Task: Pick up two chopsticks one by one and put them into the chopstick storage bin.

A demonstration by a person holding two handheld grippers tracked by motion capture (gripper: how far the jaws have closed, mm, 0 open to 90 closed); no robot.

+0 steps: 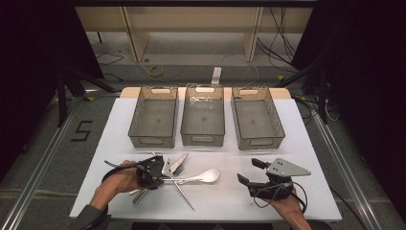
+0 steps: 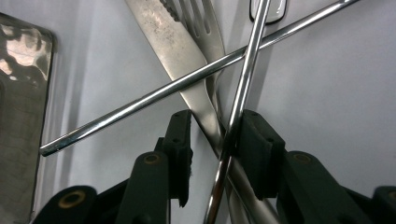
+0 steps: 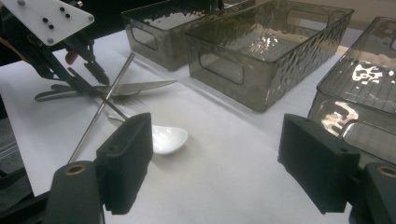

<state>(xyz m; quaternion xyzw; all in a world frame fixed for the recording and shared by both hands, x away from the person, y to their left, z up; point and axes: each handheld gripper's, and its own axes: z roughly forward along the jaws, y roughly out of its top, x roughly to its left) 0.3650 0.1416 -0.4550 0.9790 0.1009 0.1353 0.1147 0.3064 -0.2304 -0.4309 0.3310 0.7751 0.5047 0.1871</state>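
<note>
A pile of cutlery lies at the table's front left: a steel knife [image 1: 167, 166], a fork [image 1: 180, 163], a white spoon [image 1: 207, 176] and two metal chopsticks [image 1: 185, 195]. My left gripper [image 1: 162, 176] is down on this pile. In the left gripper view its jaws [image 2: 215, 116] straddle one chopstick [image 2: 243, 84] and the knife handle [image 2: 210, 123]. The right pad [image 2: 257, 140] touches that chopstick, while the left pad [image 2: 182, 140] stands clear of the metal. The second chopstick [image 2: 187, 81] crosses over both. My right gripper [image 1: 249, 171] rests wide open at the front right, with nothing between its pads [image 3: 126, 158].
Three empty grey plastic baskets [image 1: 151, 140] [image 1: 202, 139] [image 1: 261, 143] stand side by side across the back of the white table [image 1: 220, 201]. Bare white surface lies between the spoon [image 3: 168, 139] and the right gripper. Cables and a wooden frame lie on the floor beyond.
</note>
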